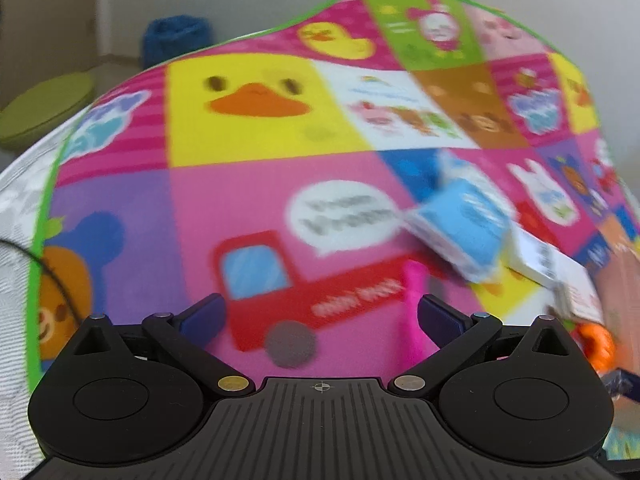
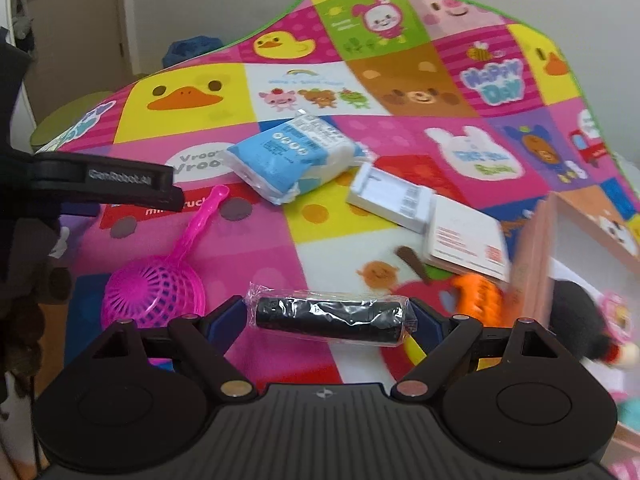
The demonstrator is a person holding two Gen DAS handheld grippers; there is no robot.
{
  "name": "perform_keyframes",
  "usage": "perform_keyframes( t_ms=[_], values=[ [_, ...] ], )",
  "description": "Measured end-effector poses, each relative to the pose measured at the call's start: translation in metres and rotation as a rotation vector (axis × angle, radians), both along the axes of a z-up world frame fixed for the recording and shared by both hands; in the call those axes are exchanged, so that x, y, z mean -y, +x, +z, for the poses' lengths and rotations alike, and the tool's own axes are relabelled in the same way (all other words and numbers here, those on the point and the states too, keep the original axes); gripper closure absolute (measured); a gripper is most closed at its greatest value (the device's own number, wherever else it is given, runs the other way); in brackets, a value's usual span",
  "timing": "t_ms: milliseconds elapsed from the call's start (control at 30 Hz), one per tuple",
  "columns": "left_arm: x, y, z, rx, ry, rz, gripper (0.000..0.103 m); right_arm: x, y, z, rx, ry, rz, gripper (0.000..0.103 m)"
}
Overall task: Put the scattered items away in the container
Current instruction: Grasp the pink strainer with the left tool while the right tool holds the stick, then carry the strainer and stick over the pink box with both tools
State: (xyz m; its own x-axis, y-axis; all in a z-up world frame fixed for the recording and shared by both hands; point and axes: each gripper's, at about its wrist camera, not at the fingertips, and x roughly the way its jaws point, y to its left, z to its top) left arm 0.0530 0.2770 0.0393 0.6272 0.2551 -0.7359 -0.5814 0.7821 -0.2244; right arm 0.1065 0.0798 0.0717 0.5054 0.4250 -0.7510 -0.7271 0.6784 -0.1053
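My right gripper (image 2: 330, 320) is shut on a black roll in clear wrap (image 2: 330, 322), held crosswise above the play mat (image 2: 320, 216). A pink plastic sieve (image 2: 156, 288) lies to its left. A blue-and-white packet (image 2: 292, 156), a white box (image 2: 390, 198), a white card booklet (image 2: 466, 246) and an orange toy (image 2: 478, 294) lie ahead. The pink-walled box container (image 2: 536, 256) stands at the right with a black plush (image 2: 580, 316) in it. My left gripper (image 1: 320, 316) is open and empty above the mat (image 1: 240, 200), near the sieve's handle (image 1: 414, 304) and the blue packet (image 1: 464, 228). It also shows in the right wrist view (image 2: 120, 184).
A green cushion (image 1: 44, 108) and a blue bag (image 1: 176, 38) sit on the floor beyond the mat's far left edge. A wall runs behind the mat. A door (image 2: 72, 32) is at the far left.
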Motion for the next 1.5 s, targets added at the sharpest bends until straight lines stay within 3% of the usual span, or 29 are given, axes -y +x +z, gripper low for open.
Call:
perform_keyframes(
  t_ms=[167,400,767,1067,1200,1500],
  values=[
    [0.033,-0.007,0.016,0.069,0.038,-0.179,0.000,0.038,-0.026,0.031,0.024,0.002,-0.071,0.017],
    [0.070,-0.021,0.030,0.018,0.077,-0.331,0.000,0.089,-0.054,0.055,0.065,0.012,-0.149,0.017],
    [0.075,-0.006,-0.008,-0.201,0.138,-0.327,0.000,0.119,-0.057,0.042,0.012,0.091,-0.224,0.017],
    [0.087,0.000,-0.015,-0.222,0.200,-0.380,0.000,0.115,-0.055,0.032,0.006,0.102,-0.219,0.017],
    [0.090,0.000,-0.012,-0.210,0.219,-0.401,0.015,0.115,-0.056,0.031,0.013,0.103,-0.222,0.017],
    [0.097,-0.001,-0.008,-0.192,0.257,-0.431,0.015,0.108,-0.059,0.025,0.038,0.067,-0.204,0.017]
  ],
)
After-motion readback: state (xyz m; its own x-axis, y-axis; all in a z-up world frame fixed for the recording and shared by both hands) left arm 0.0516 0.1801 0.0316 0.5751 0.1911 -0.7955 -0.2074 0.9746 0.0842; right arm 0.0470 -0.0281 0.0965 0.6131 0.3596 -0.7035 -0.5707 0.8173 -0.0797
